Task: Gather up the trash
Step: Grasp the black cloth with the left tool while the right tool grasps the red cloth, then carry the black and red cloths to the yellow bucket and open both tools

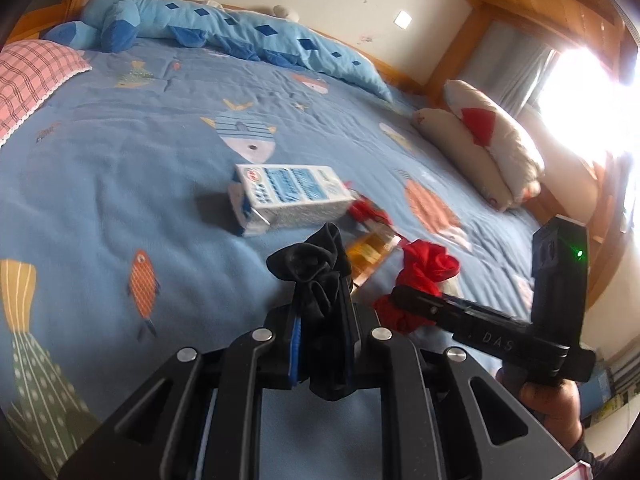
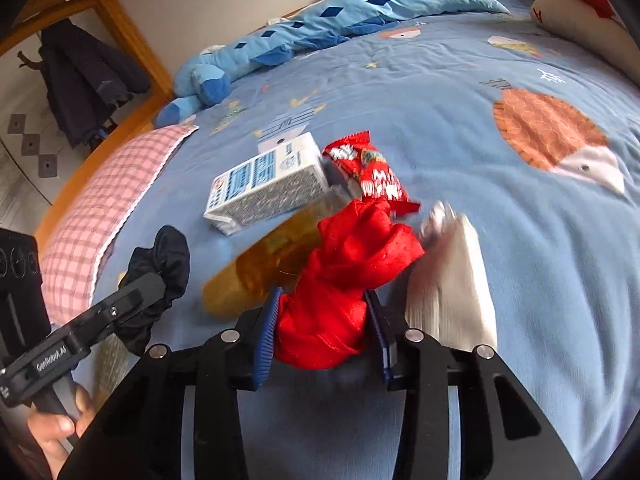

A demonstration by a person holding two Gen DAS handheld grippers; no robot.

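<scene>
My left gripper is shut on a black bag, bunched up between its fingers above the bed. My right gripper is shut on a red bag; it also shows in the left wrist view. On the blue bedspread lie a white and blue carton on its side, a red snack wrapper, a yellow-orange bottle and a white crumpled piece. The carton also shows in the right wrist view.
A long blue plush toy lies along the headboard. A pink checked pillow is at the left, white and red cushions at the right. A dark coat hangs beside the bed frame.
</scene>
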